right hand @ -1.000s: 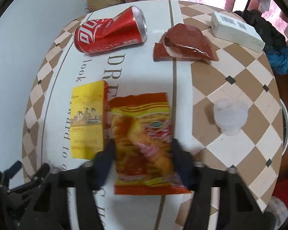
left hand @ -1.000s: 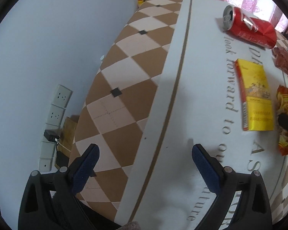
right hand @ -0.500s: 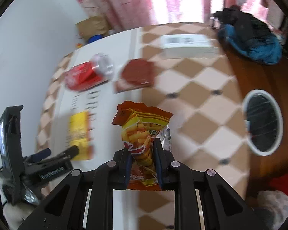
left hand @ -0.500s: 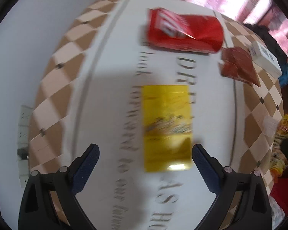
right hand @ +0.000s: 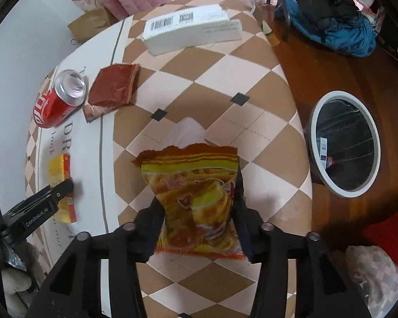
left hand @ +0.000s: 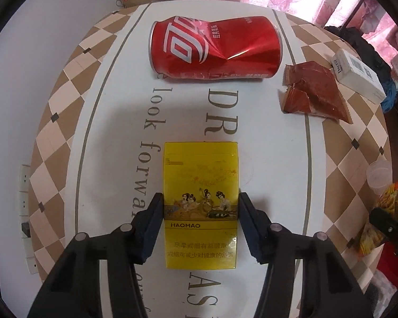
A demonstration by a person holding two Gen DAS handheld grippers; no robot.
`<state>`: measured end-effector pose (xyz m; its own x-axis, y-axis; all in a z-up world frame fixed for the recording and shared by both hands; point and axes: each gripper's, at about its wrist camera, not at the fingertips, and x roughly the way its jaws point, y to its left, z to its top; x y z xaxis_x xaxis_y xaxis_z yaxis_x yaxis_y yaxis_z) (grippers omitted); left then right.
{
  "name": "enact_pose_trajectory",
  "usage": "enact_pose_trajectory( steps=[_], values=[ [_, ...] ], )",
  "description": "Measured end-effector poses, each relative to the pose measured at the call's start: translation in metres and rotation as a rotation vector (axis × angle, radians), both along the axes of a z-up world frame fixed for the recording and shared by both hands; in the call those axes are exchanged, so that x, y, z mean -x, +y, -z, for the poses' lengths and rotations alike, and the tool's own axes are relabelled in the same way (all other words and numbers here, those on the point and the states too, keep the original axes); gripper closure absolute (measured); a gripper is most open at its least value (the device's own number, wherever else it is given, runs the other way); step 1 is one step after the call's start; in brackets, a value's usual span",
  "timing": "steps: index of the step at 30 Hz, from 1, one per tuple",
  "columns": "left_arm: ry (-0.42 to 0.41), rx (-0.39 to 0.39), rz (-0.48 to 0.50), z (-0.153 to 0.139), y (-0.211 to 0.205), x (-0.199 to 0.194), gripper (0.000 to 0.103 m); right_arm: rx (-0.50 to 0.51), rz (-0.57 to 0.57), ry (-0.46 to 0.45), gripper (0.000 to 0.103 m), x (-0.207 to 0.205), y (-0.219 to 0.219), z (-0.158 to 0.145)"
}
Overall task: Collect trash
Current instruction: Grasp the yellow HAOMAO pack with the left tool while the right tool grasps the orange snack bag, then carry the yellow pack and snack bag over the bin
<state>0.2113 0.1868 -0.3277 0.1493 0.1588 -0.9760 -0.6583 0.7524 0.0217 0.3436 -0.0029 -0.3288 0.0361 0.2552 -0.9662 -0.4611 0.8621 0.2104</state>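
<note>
2 grippers work: the left gripper [left hand: 200, 206] pinches the yellow pack [left hand: 200, 204], the right gripper [right hand: 197, 206] pinches the snack bag [right hand: 196, 198]. Lift the pack level, then drop the bag over the bin [right hand: 368, 185].

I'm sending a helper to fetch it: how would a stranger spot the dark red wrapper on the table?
On the checkered table, look right of the crushed red can, near the white box. The dark red wrapper lies flat there, the only crumpled brownish-red foil packet.

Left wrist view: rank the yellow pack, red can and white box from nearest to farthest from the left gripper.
1. Yellow pack: between the left gripper's jaws.
2. Red can: straight ahead, lying on its side.
3. White box: far right, at the table edge.
</note>
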Motion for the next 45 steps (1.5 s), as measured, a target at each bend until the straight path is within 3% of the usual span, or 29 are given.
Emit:
enact_pose_trajectory(
  steps=[8, 13, 21, 28, 34, 40, 45],
  values=[
    [-0.004, -0.035, 0.018, -0.005, -0.039, 0.025, 0.051, -0.017, 0.001, -0.029, 0.05, 0.015, -0.004, 0.007],
    [-0.024, -0.047, 0.012, -0.01, -0.051, 0.037, 0.051, -0.036, 0.015, -0.041, 0.061, 0.024, -0.014, 0.004],
    [-0.103, -0.127, 0.039, -0.057, -0.067, 0.041, 0.051, -0.112, 0.03, -0.029, 0.062, 0.032, -0.024, -0.016],
    [-0.195, -0.171, 0.077, -0.104, -0.078, 0.029, 0.051, -0.211, 0.044, -0.055, 0.063, 0.031, -0.041, -0.058],
    [-0.288, -0.186, 0.141, -0.144, -0.101, -0.008, 0.051, -0.284, 0.094, -0.104, 0.063, 0.008, -0.079, -0.103],
    [-0.372, -0.167, 0.28, -0.179, -0.166, -0.079, 0.051, -0.33, 0.185, -0.165, 0.063, -0.029, -0.151, -0.144],
    [-0.378, -0.041, 0.414, -0.171, -0.232, -0.159, 0.051, -0.279, 0.26, -0.194, 0.063, -0.07, -0.221, -0.146]
  ],
)
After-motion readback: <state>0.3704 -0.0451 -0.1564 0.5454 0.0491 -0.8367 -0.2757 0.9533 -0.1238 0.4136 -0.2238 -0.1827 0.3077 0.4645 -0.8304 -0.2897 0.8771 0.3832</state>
